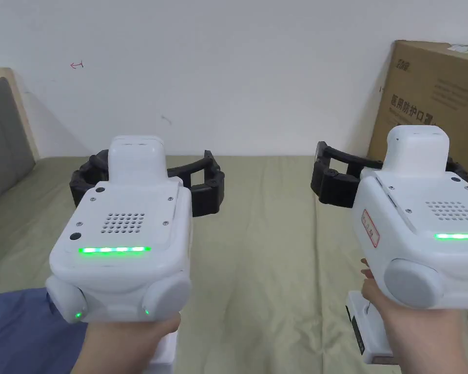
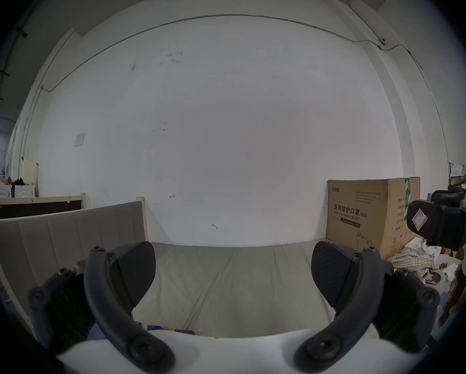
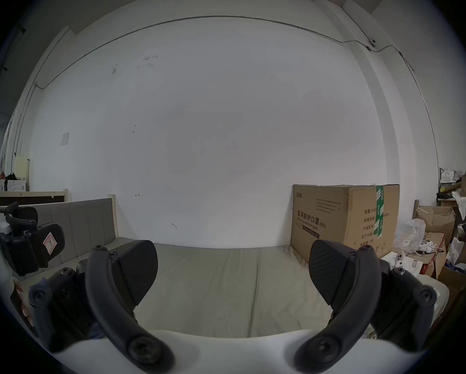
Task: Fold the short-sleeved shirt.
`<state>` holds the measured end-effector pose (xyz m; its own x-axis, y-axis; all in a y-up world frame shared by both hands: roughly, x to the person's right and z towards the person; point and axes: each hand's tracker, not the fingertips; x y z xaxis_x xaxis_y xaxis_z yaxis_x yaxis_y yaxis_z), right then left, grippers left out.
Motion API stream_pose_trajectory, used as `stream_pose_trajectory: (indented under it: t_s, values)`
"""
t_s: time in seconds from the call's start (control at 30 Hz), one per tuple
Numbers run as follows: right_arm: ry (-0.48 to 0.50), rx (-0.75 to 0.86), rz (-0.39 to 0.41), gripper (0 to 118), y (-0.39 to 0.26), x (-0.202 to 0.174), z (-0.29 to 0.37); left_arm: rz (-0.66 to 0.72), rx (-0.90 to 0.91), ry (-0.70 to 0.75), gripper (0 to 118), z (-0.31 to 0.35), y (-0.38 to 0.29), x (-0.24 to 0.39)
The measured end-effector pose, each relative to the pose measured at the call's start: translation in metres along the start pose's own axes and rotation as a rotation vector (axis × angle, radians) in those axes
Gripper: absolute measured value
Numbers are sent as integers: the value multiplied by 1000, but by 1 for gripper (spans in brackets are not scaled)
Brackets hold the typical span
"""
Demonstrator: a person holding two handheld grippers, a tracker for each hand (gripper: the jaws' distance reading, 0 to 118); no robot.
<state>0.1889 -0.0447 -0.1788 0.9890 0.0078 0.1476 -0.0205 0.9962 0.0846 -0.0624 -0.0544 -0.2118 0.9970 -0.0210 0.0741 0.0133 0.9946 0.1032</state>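
Left gripper (image 1: pixel 147 182) and right gripper (image 1: pixel 391 180) are held above the olive-green bed (image 1: pixel 262 253), jaws spread wide, empty. Blue short-sleeved shirt (image 1: pixel 18 331) lies at the bed's near-left corner.

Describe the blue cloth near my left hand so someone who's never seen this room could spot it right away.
Start at the olive-green mattress that runs to the white wall. On its near left corner, just under the left gripper, lies the blue cloth. It is the one blue thing on the green sheet, far from the cardboard box at the right.
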Motion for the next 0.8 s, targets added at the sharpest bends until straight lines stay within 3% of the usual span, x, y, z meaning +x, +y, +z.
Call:
stream_pose_trajectory:
  t_s: [0.8]
  values:
    - [16,-25,-9,114,-3,-1,0,-26,8,-13,115,3,-4,7]
